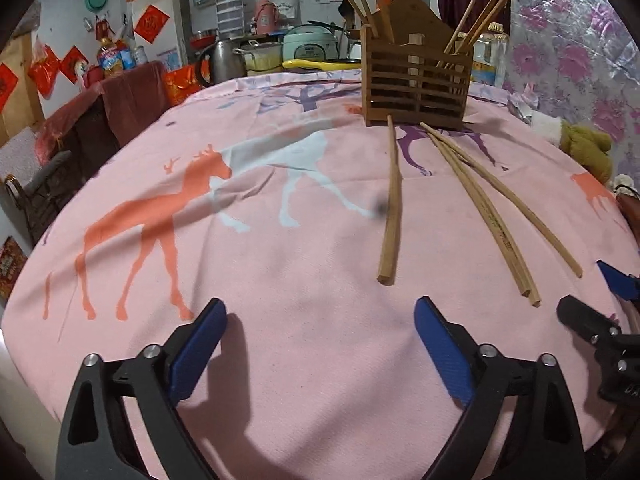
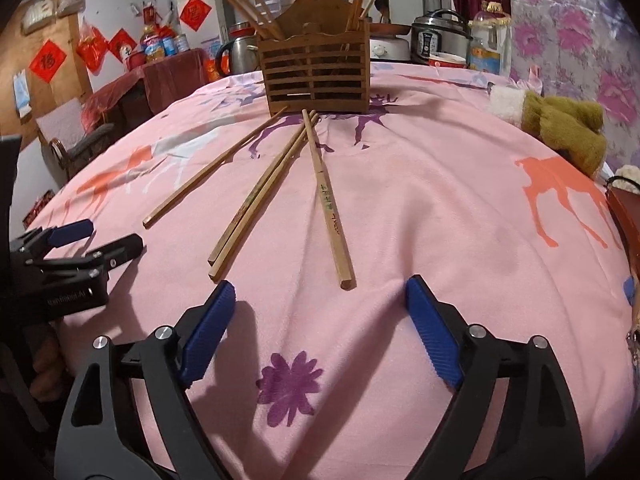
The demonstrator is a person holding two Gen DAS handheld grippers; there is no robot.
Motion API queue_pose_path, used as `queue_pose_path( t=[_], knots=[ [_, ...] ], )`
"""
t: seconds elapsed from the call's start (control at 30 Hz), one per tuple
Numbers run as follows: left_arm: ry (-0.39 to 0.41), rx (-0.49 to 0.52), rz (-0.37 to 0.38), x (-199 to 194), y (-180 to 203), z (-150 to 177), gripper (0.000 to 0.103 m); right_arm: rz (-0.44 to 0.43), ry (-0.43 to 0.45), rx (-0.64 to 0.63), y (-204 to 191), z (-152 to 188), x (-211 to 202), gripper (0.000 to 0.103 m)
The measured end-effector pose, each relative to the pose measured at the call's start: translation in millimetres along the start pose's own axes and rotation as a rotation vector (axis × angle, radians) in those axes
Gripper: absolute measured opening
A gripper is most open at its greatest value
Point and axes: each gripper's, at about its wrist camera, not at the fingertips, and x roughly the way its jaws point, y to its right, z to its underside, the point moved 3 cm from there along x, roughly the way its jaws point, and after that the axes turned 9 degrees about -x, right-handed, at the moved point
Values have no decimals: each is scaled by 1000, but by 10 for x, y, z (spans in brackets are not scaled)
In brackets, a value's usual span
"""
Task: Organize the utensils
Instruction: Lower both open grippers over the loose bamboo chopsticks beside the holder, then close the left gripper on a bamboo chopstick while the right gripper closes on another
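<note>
A slatted wooden chopstick holder [image 1: 416, 80] [image 2: 316, 76] stands at the far side of the pink tablecloth, with several chopsticks upright in it. More chopsticks lie loose in front of it. A single chopstick [image 1: 391, 200] [image 2: 216, 168] lies to the left, a close pair [image 1: 480, 208] [image 2: 260, 200] in the middle, and another single chopstick [image 1: 516, 204] [image 2: 326, 200] to the right. My left gripper [image 1: 320, 308] [image 2: 114, 234] is open over bare cloth, just short of the left chopstick's near end. My right gripper [image 2: 320, 288] [image 1: 582, 284] is open with nothing between its fingers, the near chopstick ends just ahead.
A green and white plush toy [image 2: 560, 128] [image 1: 584, 148] lies at the table's right side. A kettle [image 1: 220, 56], pots, a rice cooker [image 2: 440, 36] and bottles crowd the space behind the holder. The cloth drops off at the left edge toward a chair [image 2: 68, 140].
</note>
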Motion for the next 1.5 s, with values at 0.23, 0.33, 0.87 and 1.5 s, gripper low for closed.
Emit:
queue_pose_path(
  t=[0.23, 0.33, 0.87, 1.5],
  knots=[
    [-23, -43, 0, 35, -52, 17, 99, 43, -51, -34, -10, 10, -2, 93],
    [-37, -34, -4, 33, -45, 8, 98, 41, -70, -45, -8, 12, -5, 93],
    [-56, 52, 117, 76, 215, -105, 41, 25, 22, 25, 119, -103, -146, 48],
    [11, 7, 167, -189, 185, -178, 7, 79, 120, -44, 6, -196, -436, 6]
  ],
)
